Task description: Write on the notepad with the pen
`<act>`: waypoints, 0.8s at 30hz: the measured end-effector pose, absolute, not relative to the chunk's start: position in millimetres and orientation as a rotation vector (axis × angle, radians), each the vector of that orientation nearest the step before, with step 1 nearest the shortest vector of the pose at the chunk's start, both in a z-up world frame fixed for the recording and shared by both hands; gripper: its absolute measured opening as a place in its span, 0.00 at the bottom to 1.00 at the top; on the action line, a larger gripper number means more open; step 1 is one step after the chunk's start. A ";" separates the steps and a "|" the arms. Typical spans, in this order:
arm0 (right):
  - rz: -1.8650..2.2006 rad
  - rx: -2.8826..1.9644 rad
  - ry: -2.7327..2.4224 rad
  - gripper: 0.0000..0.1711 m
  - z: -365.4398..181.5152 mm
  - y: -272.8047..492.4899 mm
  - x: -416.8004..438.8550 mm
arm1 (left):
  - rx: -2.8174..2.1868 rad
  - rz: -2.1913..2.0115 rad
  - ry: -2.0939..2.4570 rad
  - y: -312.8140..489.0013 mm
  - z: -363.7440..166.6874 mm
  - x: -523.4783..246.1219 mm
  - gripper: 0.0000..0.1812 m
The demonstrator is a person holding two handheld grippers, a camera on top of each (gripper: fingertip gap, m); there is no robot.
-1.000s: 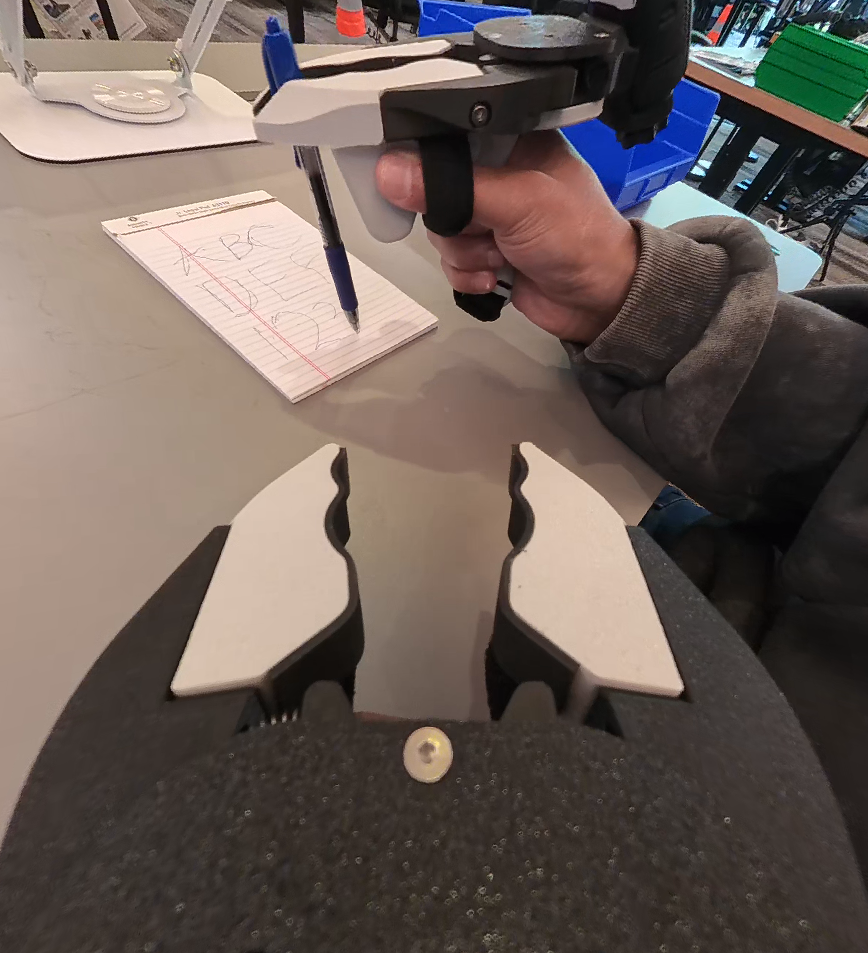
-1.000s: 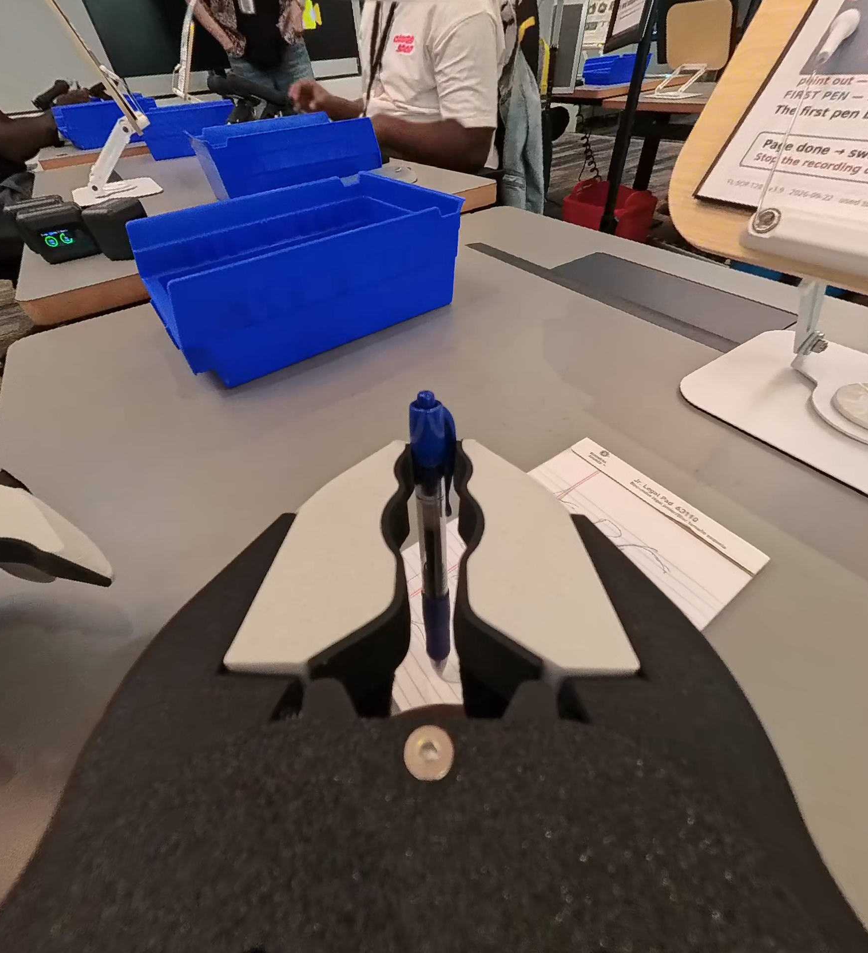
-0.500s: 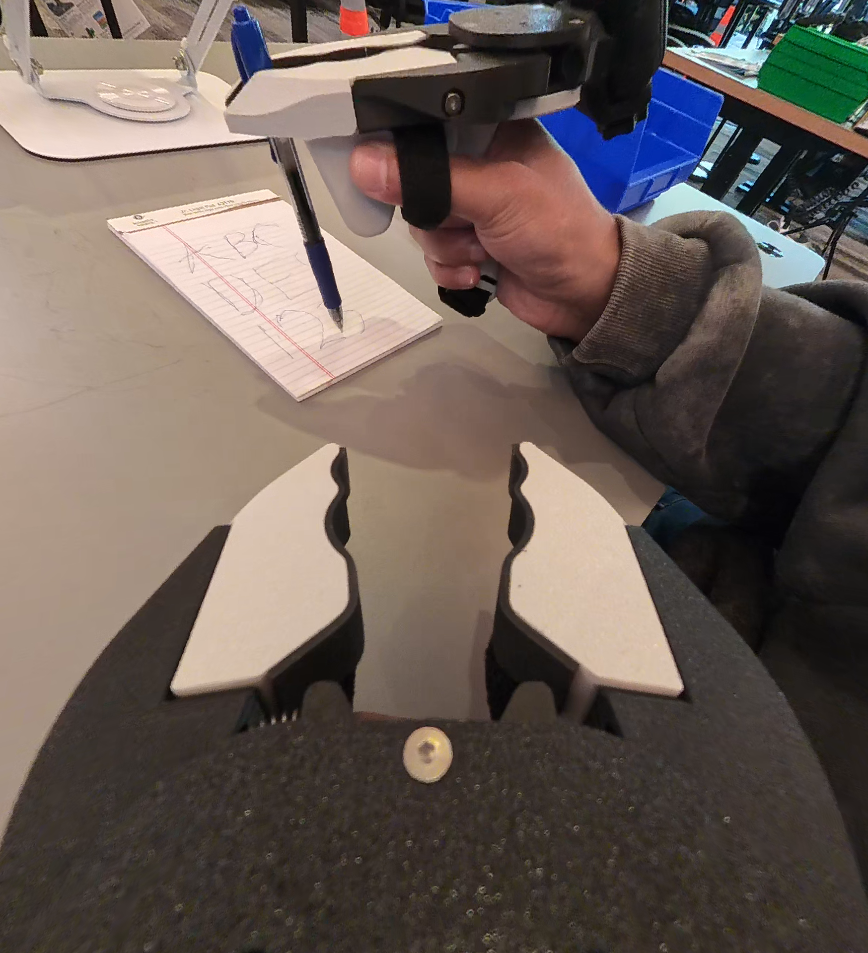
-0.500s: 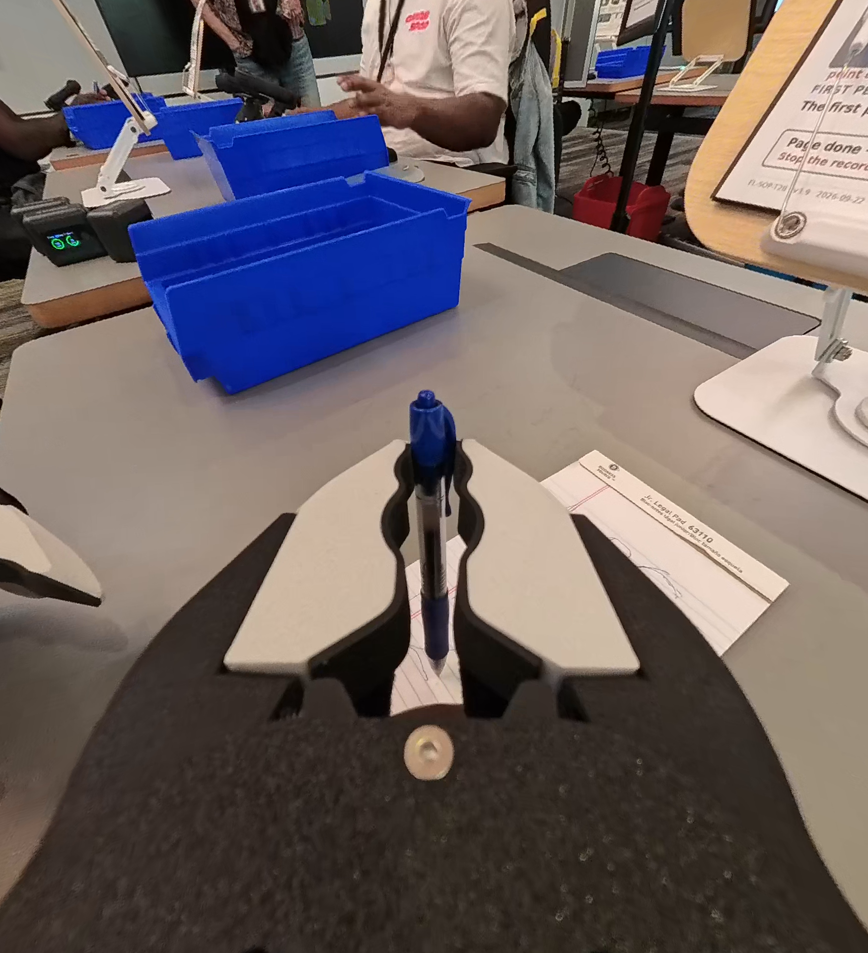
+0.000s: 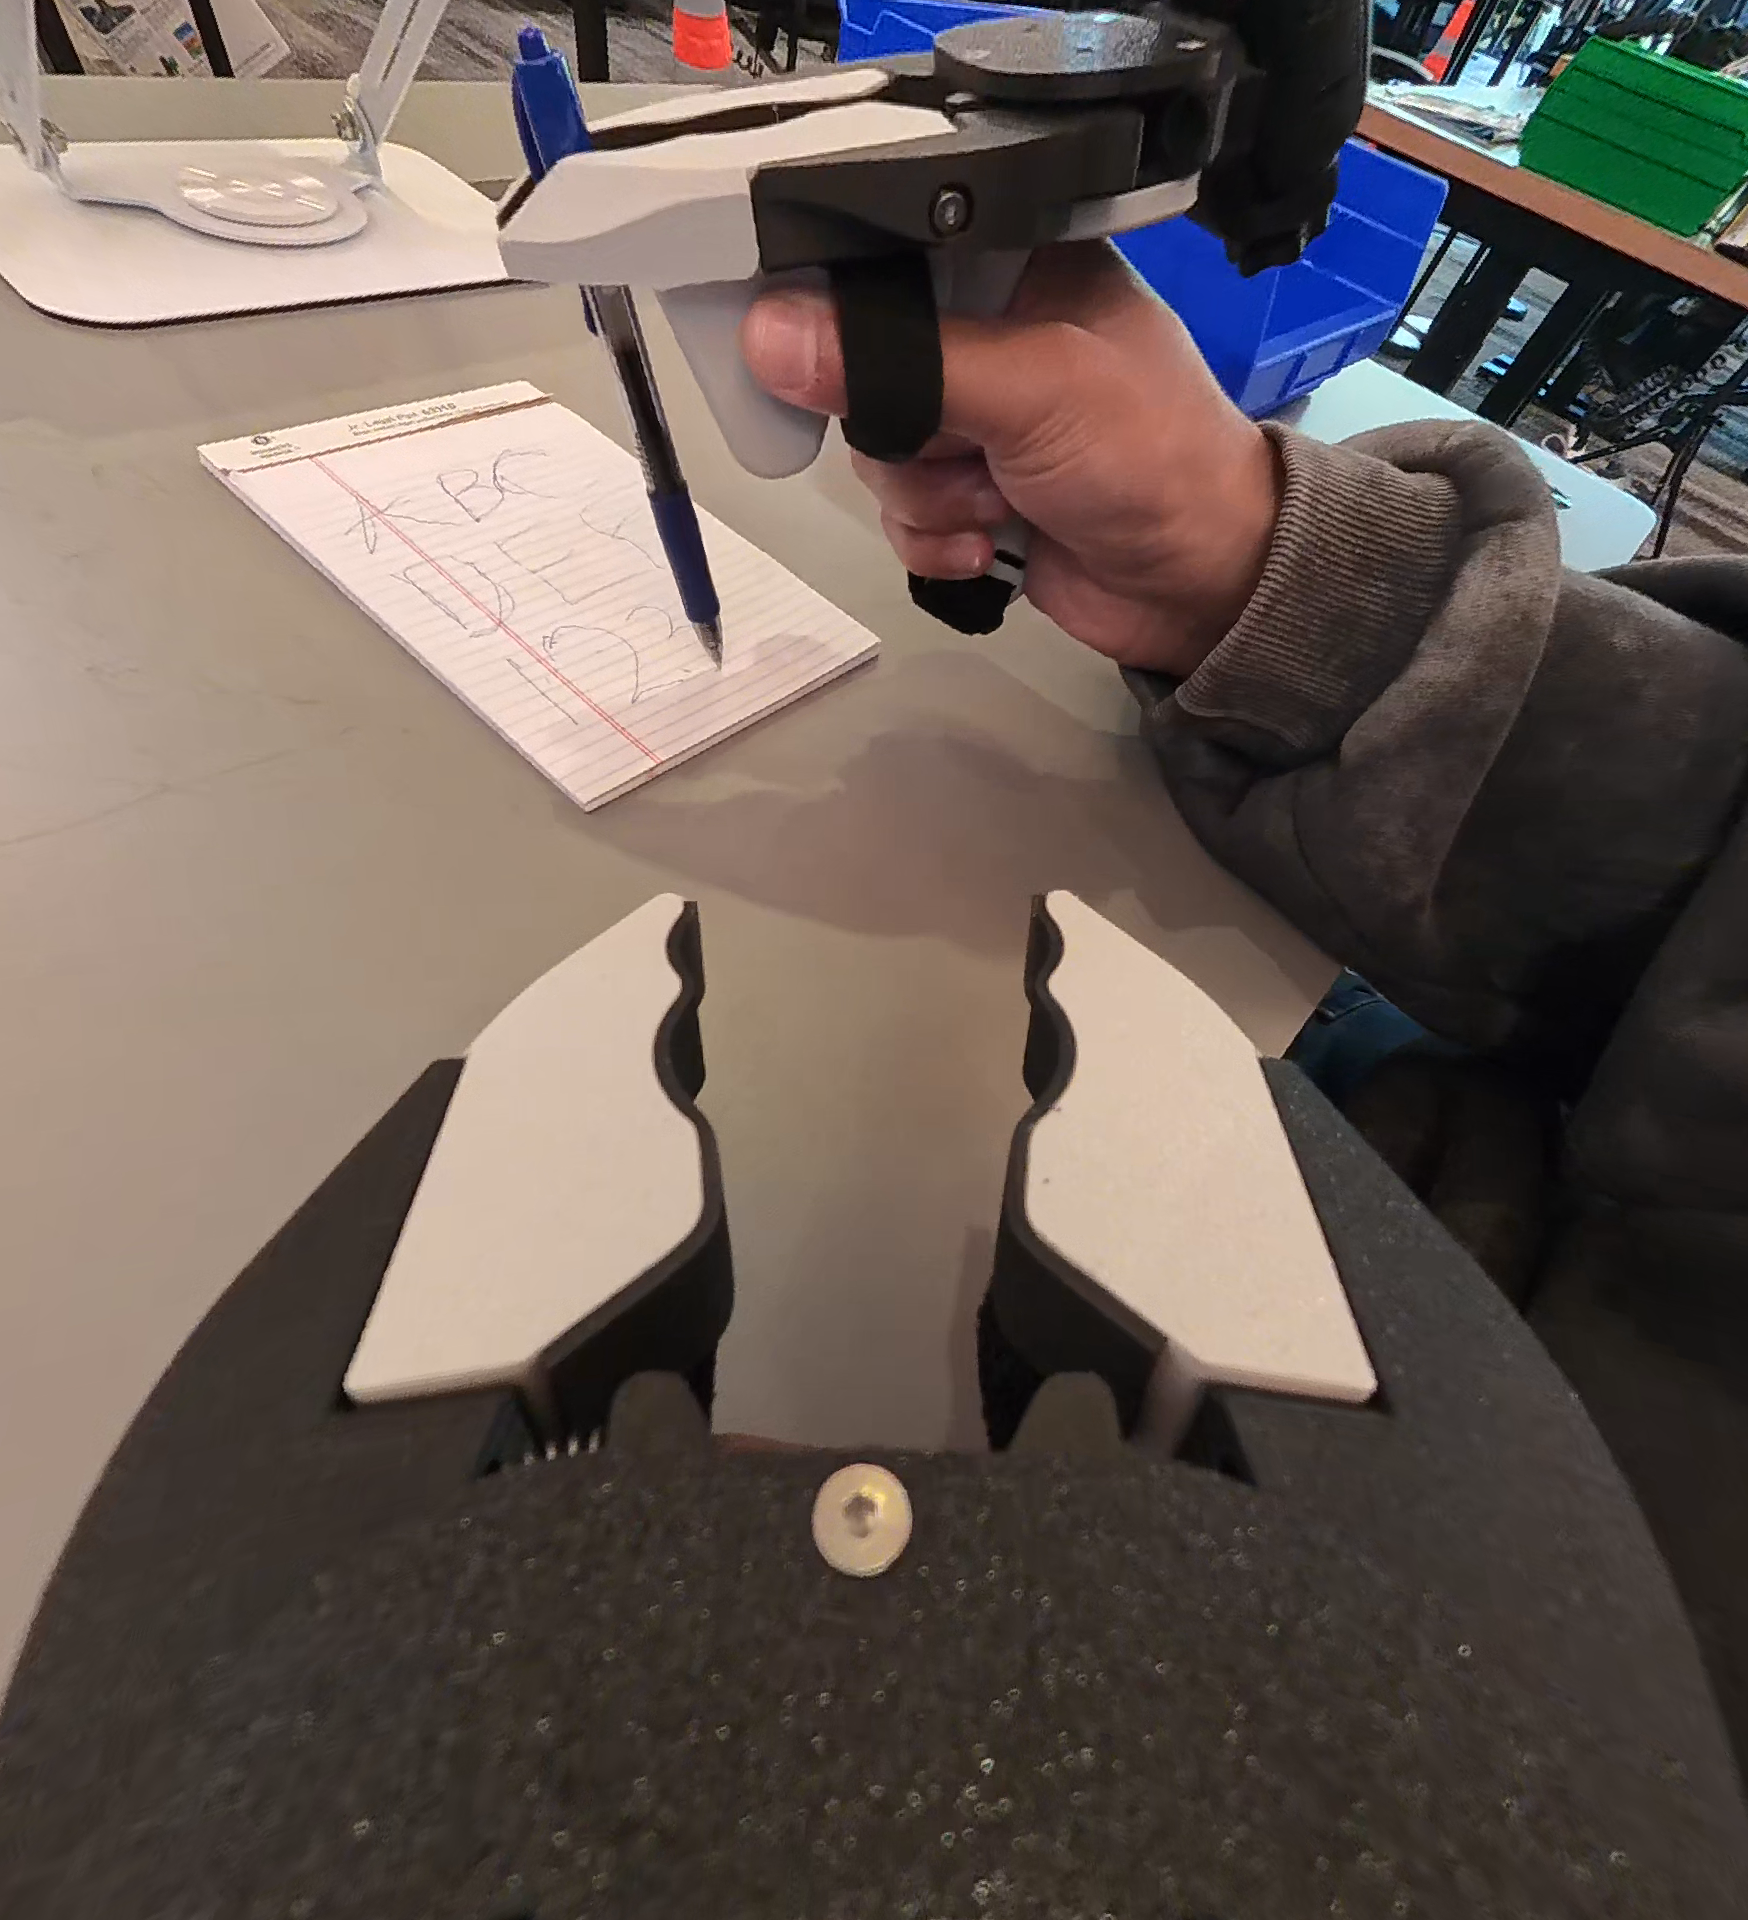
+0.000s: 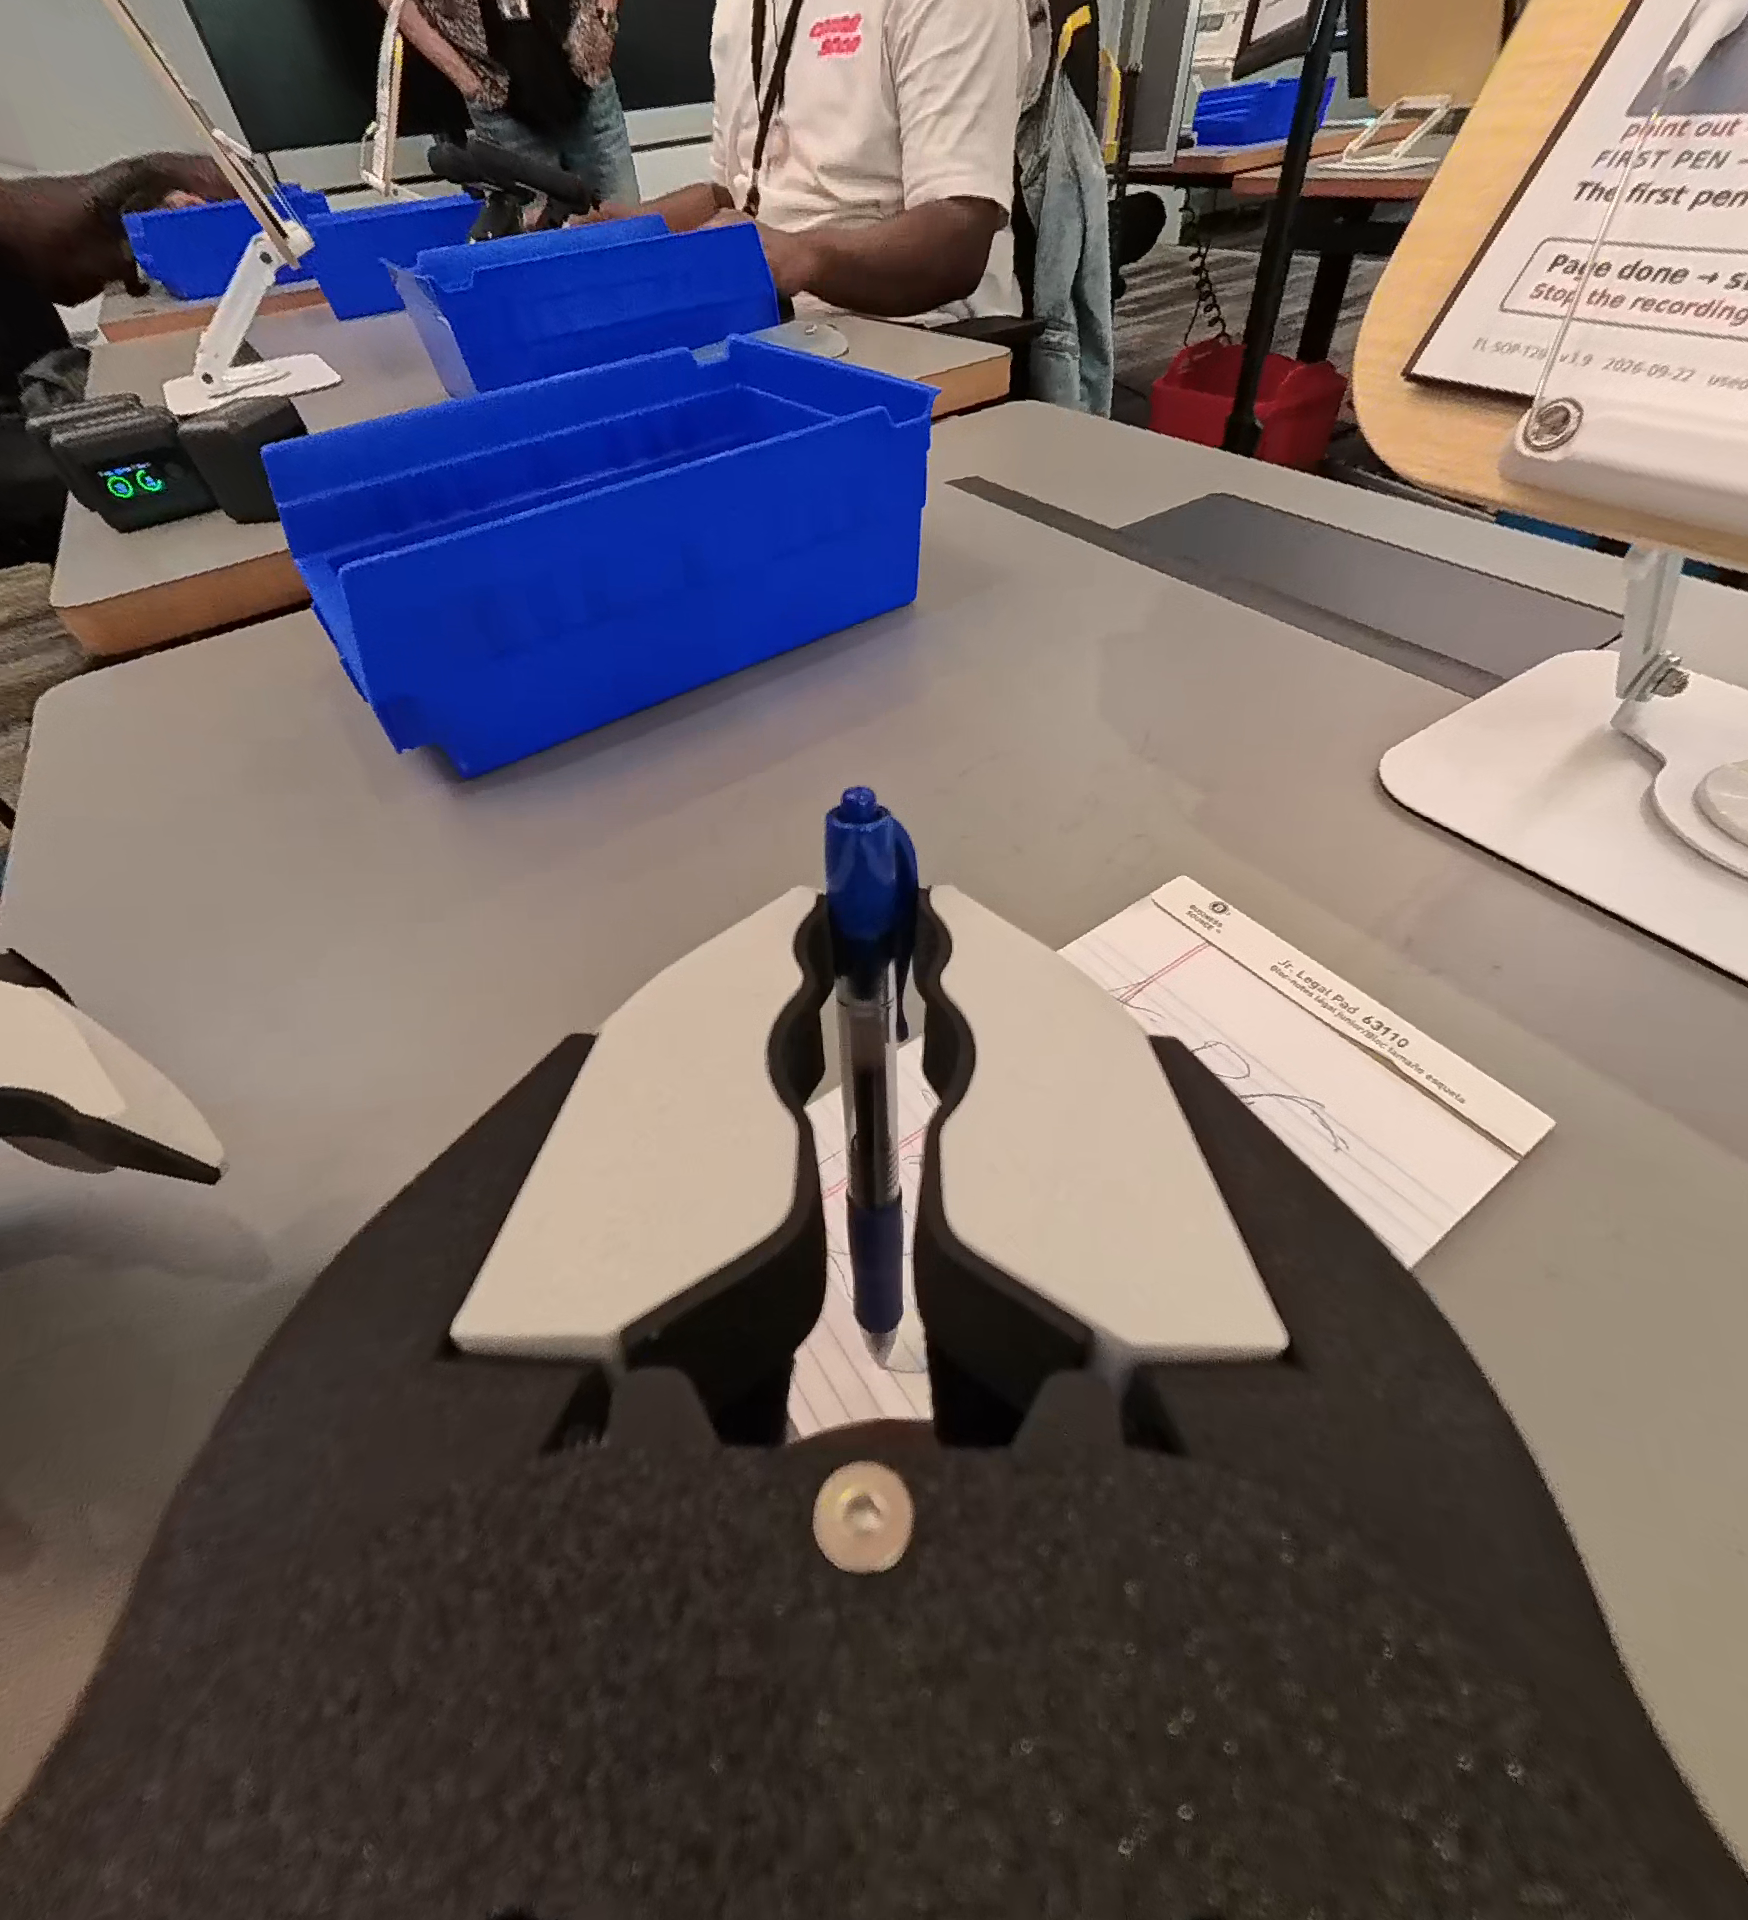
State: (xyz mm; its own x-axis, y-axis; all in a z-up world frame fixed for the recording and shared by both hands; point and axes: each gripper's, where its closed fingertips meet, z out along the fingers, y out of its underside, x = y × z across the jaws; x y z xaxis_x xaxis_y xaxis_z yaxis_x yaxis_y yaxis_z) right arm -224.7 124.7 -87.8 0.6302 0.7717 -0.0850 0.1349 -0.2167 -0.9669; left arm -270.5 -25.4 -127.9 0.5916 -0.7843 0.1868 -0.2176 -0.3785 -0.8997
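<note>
The pen (image 5: 657, 447) stands steeply, tilted, cap end up and away from the person, tip down on the near right part of the notepad (image 5: 496, 613), at the end of the bottom line of handwriting. The right gripper (image 6: 875, 914) is pinching the pen's upper barrel between its fingers, held level above the notepad by a hand (image 5: 1046, 468) in a grey sleeve. The left gripper (image 5: 862, 914) hovers near the notepad's near edge, fingers spread, nothing between them. The notepad lies flat on the grey table (image 5: 122, 935).
</note>
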 end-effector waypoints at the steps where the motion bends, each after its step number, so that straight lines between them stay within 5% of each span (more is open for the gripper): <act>1: 0.704 -1.711 -0.741 0.08 -86.7 125.3 -224.7 | -1.899 -0.772 0.805 -25.5 -128.0 -270.3 0.33; 24: 0.713 -1.652 -0.574 0.08 -81.2 157.9 -186.1 | -1.905 -0.780 0.801 -23.6 -129.7 -270.2 0.33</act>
